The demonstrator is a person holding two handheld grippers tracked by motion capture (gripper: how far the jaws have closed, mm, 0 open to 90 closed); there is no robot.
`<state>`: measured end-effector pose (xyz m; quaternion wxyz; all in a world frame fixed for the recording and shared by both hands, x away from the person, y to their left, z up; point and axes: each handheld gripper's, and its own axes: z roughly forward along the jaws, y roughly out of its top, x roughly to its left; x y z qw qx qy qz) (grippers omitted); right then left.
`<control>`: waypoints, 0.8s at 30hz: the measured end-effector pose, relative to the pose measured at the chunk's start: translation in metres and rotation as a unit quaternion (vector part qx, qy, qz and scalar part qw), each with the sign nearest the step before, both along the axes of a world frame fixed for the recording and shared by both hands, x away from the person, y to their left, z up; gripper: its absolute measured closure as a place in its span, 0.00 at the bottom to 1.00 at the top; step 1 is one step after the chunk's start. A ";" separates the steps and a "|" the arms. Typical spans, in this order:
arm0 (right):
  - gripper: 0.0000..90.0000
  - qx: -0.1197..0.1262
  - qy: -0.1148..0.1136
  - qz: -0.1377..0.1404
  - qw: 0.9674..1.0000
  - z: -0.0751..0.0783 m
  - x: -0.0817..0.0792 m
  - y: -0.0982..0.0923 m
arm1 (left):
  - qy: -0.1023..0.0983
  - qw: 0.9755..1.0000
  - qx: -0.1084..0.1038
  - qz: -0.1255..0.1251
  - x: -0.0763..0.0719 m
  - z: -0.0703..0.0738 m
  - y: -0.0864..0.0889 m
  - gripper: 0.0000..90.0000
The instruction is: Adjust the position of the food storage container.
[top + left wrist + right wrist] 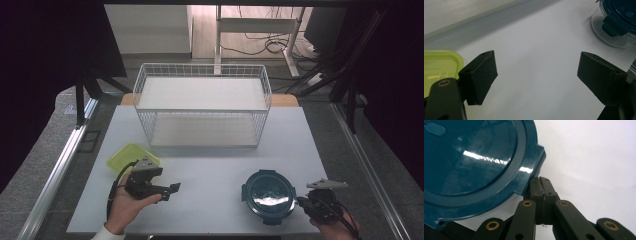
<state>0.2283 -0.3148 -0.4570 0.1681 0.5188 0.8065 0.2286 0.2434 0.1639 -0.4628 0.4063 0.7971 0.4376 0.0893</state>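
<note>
**A:** Right tongs (541,187) are pressed shut with nothing between them, parked just beside a latch tab of our round blue-lidded container (268,196) at the desk's (210,170) front right. Left tongs (536,77) gape wide, empty, near the green tray (131,156).

**B:** We'd open the right ones first, then straddle that tab squarely so the container doesn't skid.

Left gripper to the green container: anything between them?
Nothing visible. The left gripper, jaws open, hovers over bare table; the green container sits just behind it, beside the left jaw in the left gripper view. The blue-lidded round container is off to the right, next to the right gripper.
</note>
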 end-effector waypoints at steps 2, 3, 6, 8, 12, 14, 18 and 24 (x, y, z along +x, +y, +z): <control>0.99 -0.004 0.003 -0.001 1.000 -0.001 0.000 0.000 | 0.000 1.000 0.000 0.000 0.000 0.000 0.000 0.17; 0.99 -0.012 0.008 -0.002 1.000 -0.003 0.001 0.001 | 0.000 1.000 0.001 0.000 0.000 0.000 0.000 0.17; 0.99 -0.020 0.015 -0.001 1.000 -0.008 0.002 0.004 | 0.000 1.000 0.002 0.000 0.001 -0.001 0.000 0.17; 0.99 -0.015 0.019 0.005 1.000 -0.009 0.003 0.006 | 0.001 1.000 0.004 -0.001 0.001 -0.002 0.000 0.17; 0.99 -0.008 0.023 0.022 0.999 -0.016 0.005 0.020 | 0.003 1.000 0.005 -0.001 0.001 -0.002 0.000 0.17; 0.99 -0.010 0.018 0.021 1.000 -0.016 0.006 0.024 | 0.003 1.000 0.006 -0.002 0.001 -0.003 -0.001 0.17; 0.99 -0.013 0.015 0.029 0.999 -0.016 0.015 0.040 | 0.005 1.000 0.006 -0.001 0.002 -0.003 0.000 0.17; 0.99 -0.019 0.017 0.046 0.999 -0.018 0.018 0.057 | 0.005 1.000 0.004 -0.001 0.001 -0.003 0.000 0.17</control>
